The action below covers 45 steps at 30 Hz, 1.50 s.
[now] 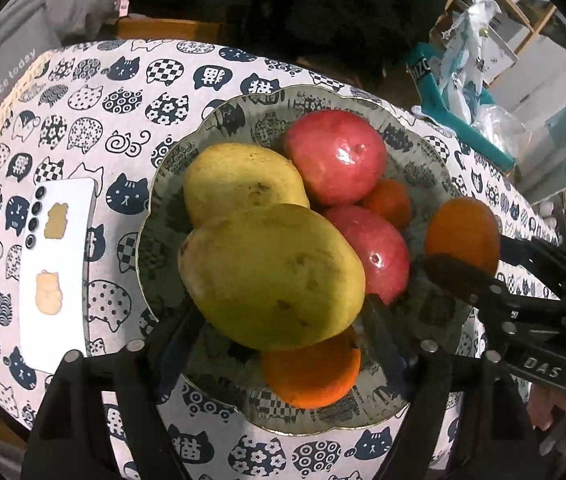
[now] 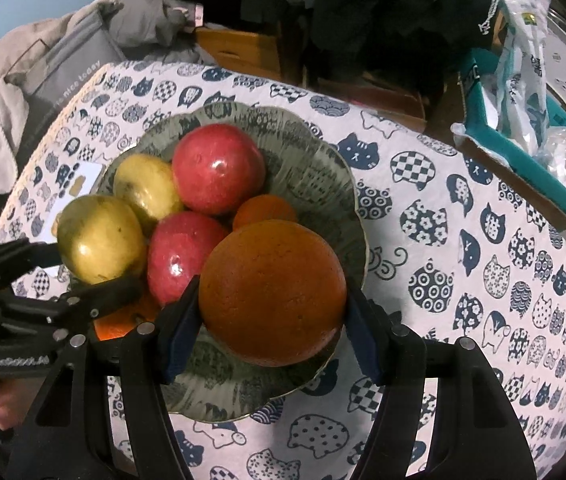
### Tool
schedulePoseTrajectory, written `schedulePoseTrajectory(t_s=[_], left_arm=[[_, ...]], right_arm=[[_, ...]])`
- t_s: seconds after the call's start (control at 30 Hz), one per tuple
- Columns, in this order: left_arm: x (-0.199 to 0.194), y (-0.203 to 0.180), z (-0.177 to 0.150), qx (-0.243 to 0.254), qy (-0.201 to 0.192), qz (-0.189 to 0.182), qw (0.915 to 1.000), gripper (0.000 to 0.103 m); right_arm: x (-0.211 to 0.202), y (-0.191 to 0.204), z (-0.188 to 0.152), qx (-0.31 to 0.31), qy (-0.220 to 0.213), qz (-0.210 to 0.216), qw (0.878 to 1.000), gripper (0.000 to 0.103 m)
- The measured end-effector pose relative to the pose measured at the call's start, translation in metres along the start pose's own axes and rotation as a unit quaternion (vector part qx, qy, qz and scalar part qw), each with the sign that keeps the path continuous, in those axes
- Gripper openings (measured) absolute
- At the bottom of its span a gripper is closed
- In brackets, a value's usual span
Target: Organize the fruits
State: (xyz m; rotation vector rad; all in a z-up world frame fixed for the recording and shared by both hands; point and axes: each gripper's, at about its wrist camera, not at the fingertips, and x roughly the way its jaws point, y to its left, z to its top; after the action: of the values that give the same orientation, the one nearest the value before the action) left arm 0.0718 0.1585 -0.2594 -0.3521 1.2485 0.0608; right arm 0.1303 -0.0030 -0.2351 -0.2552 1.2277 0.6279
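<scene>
A patterned bowl [image 1: 423,168] sits on the cat-print tablecloth and holds a second yellow mango [image 1: 239,178], two red apples [image 1: 337,156], a small orange [image 1: 389,200] and another orange [image 1: 311,372]. My left gripper [image 1: 275,320] is shut on a yellow-green mango [image 1: 271,276] above the bowl. My right gripper [image 2: 271,312] is shut on a large orange [image 2: 271,292] over the bowl's near right rim [image 2: 357,216]. The right gripper also shows in the left wrist view [image 1: 463,256] with its orange [image 1: 461,232]. The left gripper shows in the right wrist view [image 2: 83,276] holding the mango [image 2: 101,236].
A white phone [image 1: 57,268] with two cat stickers lies left of the bowl. A teal box with plastic bags [image 2: 523,136] stands at the table's far right corner. A grey bag and clothes [image 2: 63,52] lie at the far left. The person's hand [image 1: 563,420] holds the right gripper.
</scene>
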Motion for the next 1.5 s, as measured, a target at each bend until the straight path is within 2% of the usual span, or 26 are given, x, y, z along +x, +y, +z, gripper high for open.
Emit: schedulePoseTrajectory(t_s=[0.17,0.53,0.67,1.03,1.23,1.5], left_arm=[[-0.009,-0.001,-0.002,0.008,-0.005,0.018,0.9998,0.086],[-0.041,0.0,-0.006,0.001,-0.029,0.028,0.9992,0.086],[-0.055,-0.003,-0.005,0.002,-0.044,0.022,0.9988,0.086],[-0.101,-0.016,-0.009,0.012,-0.093,0.012,0.9955,0.086],[-0.135,-0.028,-0.012,0.023,-0.135,0.006,0.9905,0.086],[-0.174,-0.041,-0.016,0.029,-0.182,-0.001,0.9829,0.087]], right_arm=[[0.008,0.004,0.0,-0.013,0.014,-0.003,1.0,0.068],[0.011,0.013,-0.002,-0.038,0.026,-0.022,0.999,0.068],[-0.004,0.014,0.002,-0.042,-0.011,-0.024,0.999,0.081],[-0.071,0.012,0.016,-0.017,-0.088,-0.033,0.995,0.081],[-0.118,0.011,0.014,-0.013,-0.135,-0.055,0.989,0.081],[-0.176,0.01,0.005,-0.003,-0.189,-0.066,0.98,0.081]])
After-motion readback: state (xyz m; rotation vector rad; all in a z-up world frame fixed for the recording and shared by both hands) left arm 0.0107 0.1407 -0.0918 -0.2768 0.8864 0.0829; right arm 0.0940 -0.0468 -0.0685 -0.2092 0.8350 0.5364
